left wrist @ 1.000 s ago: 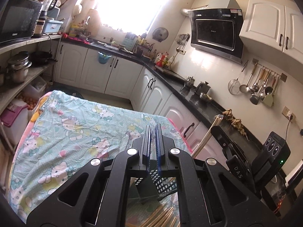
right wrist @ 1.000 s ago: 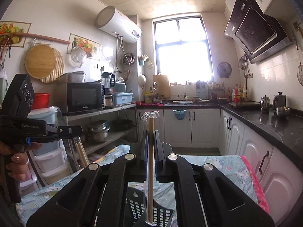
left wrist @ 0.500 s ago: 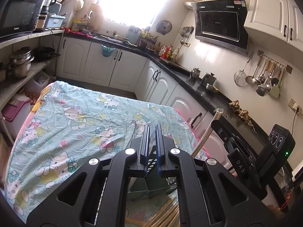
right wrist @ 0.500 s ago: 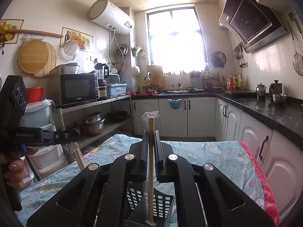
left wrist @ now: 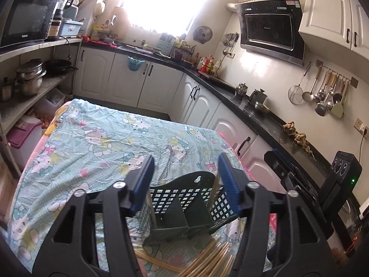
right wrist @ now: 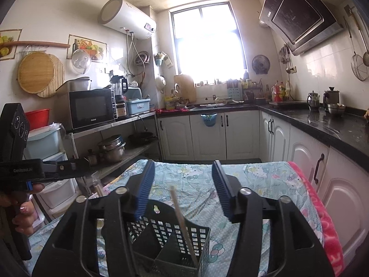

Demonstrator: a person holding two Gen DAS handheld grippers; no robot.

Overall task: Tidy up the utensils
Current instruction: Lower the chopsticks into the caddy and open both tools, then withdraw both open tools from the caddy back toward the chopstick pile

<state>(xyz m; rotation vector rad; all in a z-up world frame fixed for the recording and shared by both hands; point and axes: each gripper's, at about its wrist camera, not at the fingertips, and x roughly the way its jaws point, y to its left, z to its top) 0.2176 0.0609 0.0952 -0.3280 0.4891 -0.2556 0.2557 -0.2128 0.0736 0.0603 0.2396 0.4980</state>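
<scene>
Both claws have just let go. The right gripper (right wrist: 182, 184), clamped on a chopstick (right wrist: 183, 225) a moment ago, now gapes wide and empty; the chopstick leans in the basket (right wrist: 170, 242). The left gripper (left wrist: 185, 181) is also spread wide over the basket, holding nothing. More chopsticks (left wrist: 207, 262), apparently loose, lie on the tablecloth (left wrist: 92, 138), so sorting goes on.

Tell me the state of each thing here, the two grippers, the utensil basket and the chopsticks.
left gripper: open, empty, above the basket.
right gripper: open, empty.
utensil basket: upright on the cloth.
wrapped chopsticks: leaning in a basket compartment.
loose chopsticks: lying on the cloth beside the basket.
</scene>
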